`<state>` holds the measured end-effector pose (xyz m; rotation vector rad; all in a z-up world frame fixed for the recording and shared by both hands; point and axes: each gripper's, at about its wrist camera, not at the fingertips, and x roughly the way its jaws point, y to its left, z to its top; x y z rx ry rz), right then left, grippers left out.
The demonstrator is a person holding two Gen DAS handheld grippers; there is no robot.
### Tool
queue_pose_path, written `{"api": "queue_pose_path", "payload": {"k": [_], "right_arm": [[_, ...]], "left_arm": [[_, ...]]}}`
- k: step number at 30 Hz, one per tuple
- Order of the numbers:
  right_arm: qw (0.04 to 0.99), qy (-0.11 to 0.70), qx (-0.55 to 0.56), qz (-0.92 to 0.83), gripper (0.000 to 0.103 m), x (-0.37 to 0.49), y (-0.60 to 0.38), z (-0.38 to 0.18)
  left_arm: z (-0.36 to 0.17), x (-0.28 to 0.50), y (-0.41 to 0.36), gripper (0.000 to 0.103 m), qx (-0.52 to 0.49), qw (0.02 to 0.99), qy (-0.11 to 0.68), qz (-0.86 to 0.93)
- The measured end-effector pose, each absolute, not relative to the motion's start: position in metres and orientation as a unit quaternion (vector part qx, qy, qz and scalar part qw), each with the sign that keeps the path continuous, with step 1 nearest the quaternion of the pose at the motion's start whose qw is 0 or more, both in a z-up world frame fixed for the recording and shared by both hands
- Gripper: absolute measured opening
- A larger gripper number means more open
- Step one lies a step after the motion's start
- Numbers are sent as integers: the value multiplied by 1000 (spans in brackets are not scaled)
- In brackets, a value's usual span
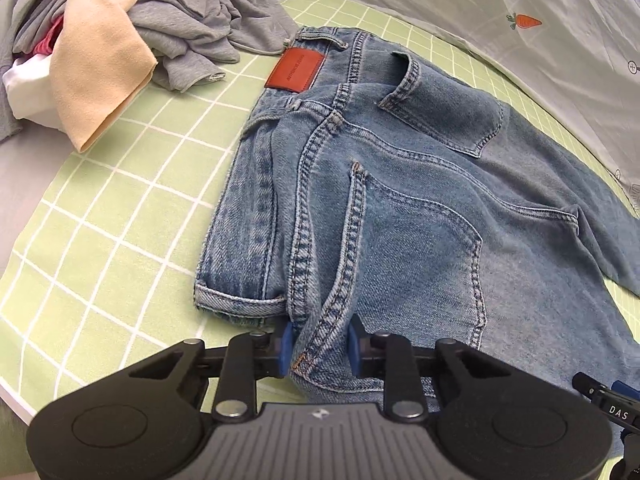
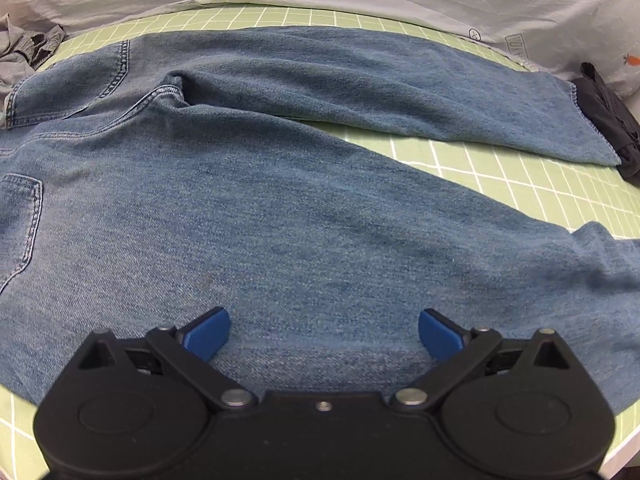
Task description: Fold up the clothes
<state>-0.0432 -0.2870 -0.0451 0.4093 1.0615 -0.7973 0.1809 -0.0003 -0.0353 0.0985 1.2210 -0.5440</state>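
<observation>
Blue jeans (image 1: 400, 208) lie back side up on the green checked mat (image 1: 120, 208), with a red-brown leather patch (image 1: 298, 70) at the waistband. My left gripper (image 1: 320, 350) is shut on the near waistband edge of the jeans at the side seam. In the right wrist view the two legs (image 2: 320, 184) spread to the right, the far leg (image 2: 400, 92) apart from the near one. My right gripper (image 2: 324, 334) is open, its blue fingers (image 2: 208, 334) low over the near leg's edge.
A heap of grey, peach, white and pink clothes (image 1: 120, 28) sits at the mat's far left. A pale sheet with carrot prints (image 1: 520, 20) borders the far side. A dark garment (image 2: 604, 120) lies by the far leg's hem.
</observation>
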Motion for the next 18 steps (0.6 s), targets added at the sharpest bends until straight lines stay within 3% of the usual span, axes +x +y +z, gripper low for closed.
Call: {"api": "queue_pose_path", "payload": {"k": [3,9,13,18], "right_arm": [[765,486,228,-357,103,-51,-288,-48],[780,503,201,-314,103,-50,-271,-45],[787,499,194,-307,103,-59,-272,-43],[782,482,202,-340,103,-81,-292,-38]], "left_arm": [[-33,181,7,28,36,785,569,-241],[-29,183,8,29,23,789,577,-211],[-26,175,-4,41,52,799,568,-188],[-19,157,-13,47,81,806,561,-169]]}}
